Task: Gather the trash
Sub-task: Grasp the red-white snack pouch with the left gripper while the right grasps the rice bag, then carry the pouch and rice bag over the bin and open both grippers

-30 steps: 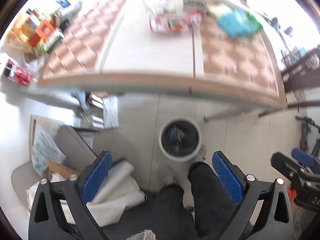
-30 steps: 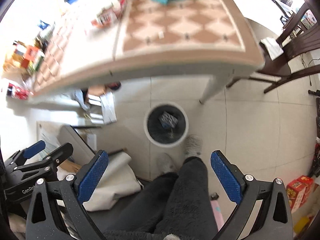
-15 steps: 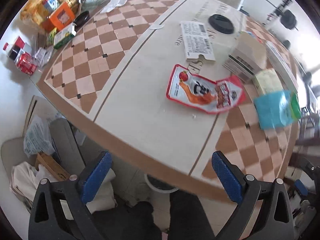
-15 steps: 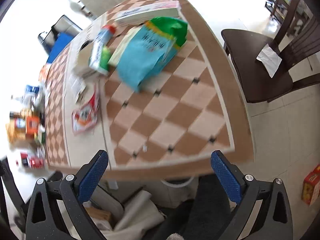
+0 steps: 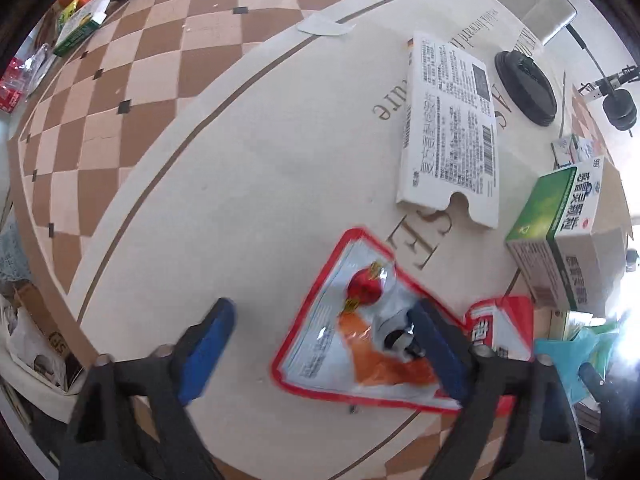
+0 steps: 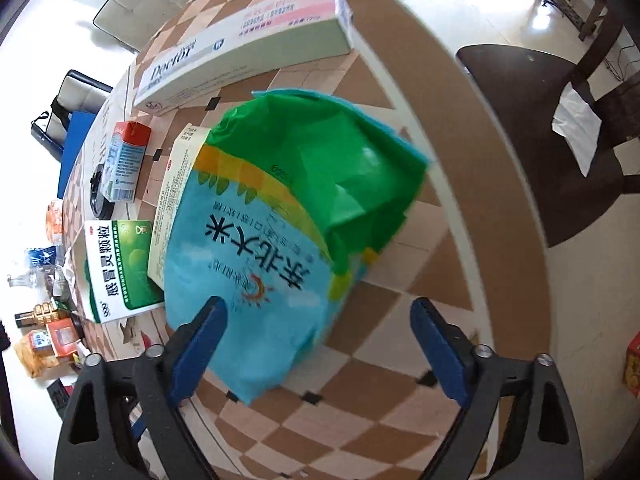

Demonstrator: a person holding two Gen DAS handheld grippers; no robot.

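Both views have swung from the floor bin up onto the table point(image 5: 248, 168). The left gripper point(image 5: 324, 344), jaws closing on nothing, straddles the red-edged wrapper point(image 5: 352, 344) at lower centre. The right gripper point(image 6: 318, 344), also closing and empty, straddles the blue-green bag point(image 6: 280, 220) mid-frame. Farther up lies a flattened white carton point(image 5: 448, 124).

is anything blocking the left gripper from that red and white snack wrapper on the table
Nothing visible. The left gripper hangs right over the red and white wrapper, jaws closing, one finger over the wrapper's middle. The green medicine box and flattened white carton lie beyond, clear of it.
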